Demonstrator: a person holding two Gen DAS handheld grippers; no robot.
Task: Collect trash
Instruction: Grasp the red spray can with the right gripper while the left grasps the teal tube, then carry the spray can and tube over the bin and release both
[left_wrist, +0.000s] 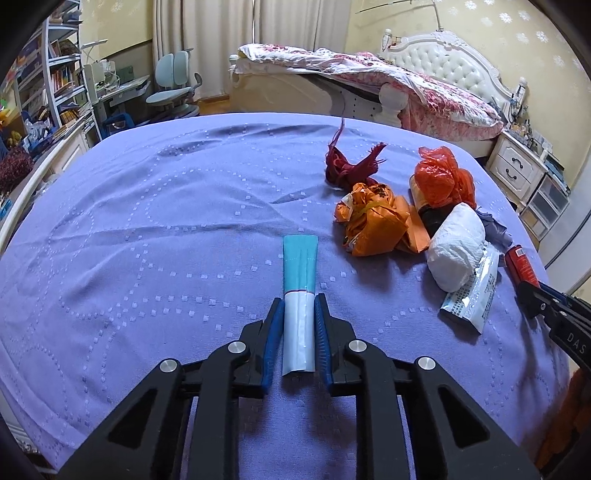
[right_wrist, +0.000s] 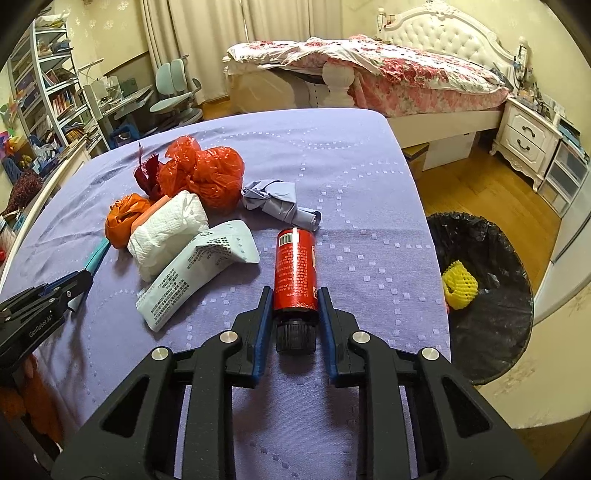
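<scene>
My left gripper (left_wrist: 299, 300) is shut on a flat teal-and-white tube (left_wrist: 300, 266) that lies on the purple bedsheet (left_wrist: 166, 221); its blue pads press both sides of the white end. My right gripper (right_wrist: 295, 292) is shut on a red bottle (right_wrist: 295, 266) with a black cap, lying on the sheet near the bed's right edge. Between the two grippers lies a heap of trash: an orange bag (left_wrist: 373, 229), a red plastic bag (left_wrist: 441, 179), a white paper wad (left_wrist: 458, 245), a printed pouch (left_wrist: 472, 295), dark red mesh (left_wrist: 347, 164) and a crumpled grey bag (right_wrist: 280, 203).
A black-lined bin (right_wrist: 491, 343) stands on the wooden floor right of the bed, with a yellow foam net (right_wrist: 460, 284) inside. Behind are a second bed (right_wrist: 388, 74), a nightstand (right_wrist: 524, 136), a desk chair (right_wrist: 173, 92) and bookshelves (right_wrist: 48, 92).
</scene>
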